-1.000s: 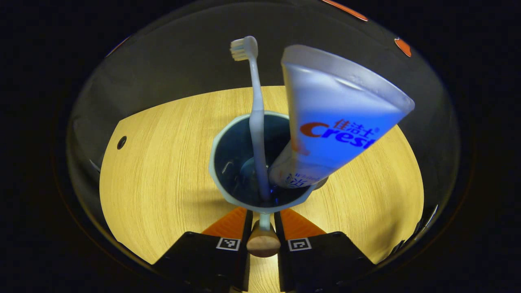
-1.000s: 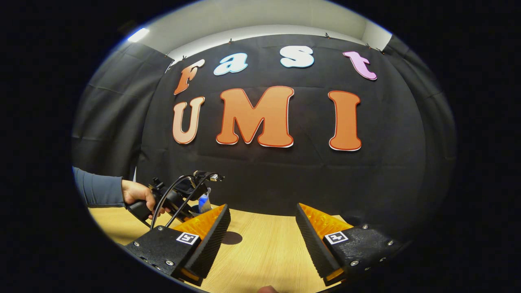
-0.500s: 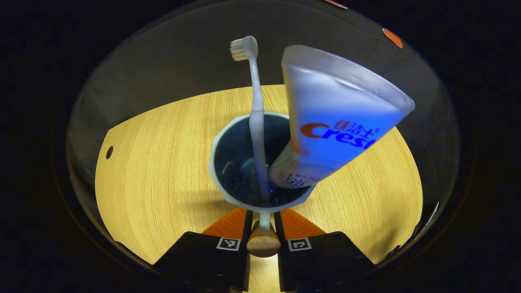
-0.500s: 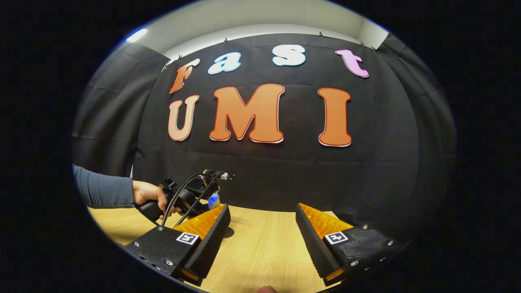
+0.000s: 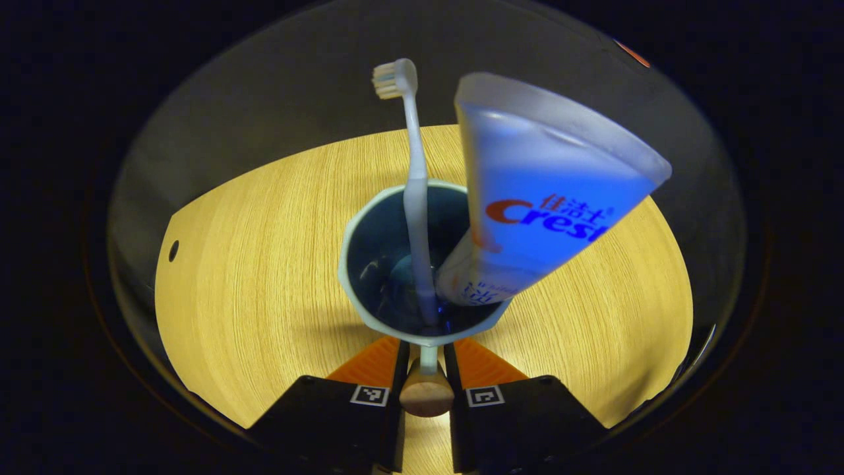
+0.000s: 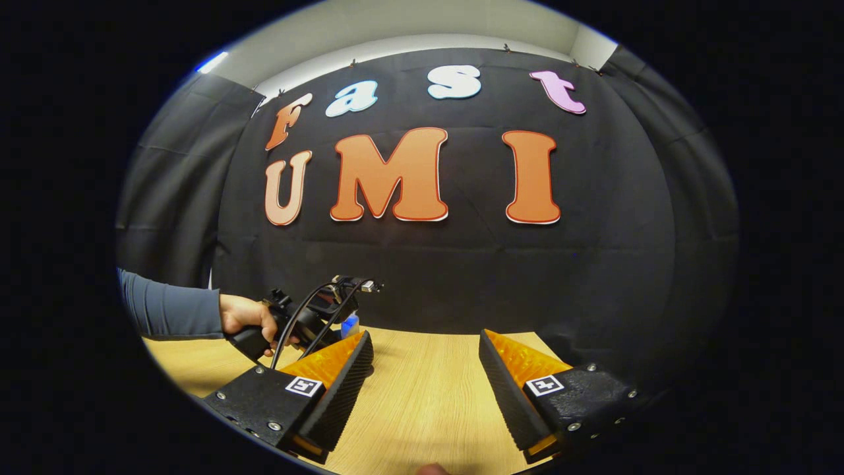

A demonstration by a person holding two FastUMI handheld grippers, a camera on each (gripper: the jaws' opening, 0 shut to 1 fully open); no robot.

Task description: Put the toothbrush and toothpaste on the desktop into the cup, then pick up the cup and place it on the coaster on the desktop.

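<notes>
Cup [image 5: 369,264] carried over the tabletop [image 5: 264,264], brush [image 5: 415,198] and paste [image 5: 541,198] inside.
My left hand-held gripper [image 5: 426,369] is clamped on the cup's handle [image 5: 427,389] just below the rim; whether the cup is clear of the wood I can't quite tell. My right hand-held gripper [image 6: 425,369] hangs above the tabletop with its fingers wide apart, holding nothing.

In the left gripper view, more of the tabletop [image 5: 264,264] shows above the cup [image 5: 369,264] than one second ago, and its small dark hole [image 5: 173,251] has moved further left and lower. In the right gripper view, the hand [image 6: 247,316] holding the left claw [image 6: 330,315] has moved right, closer to the right claw [image 6: 425,369].
</notes>
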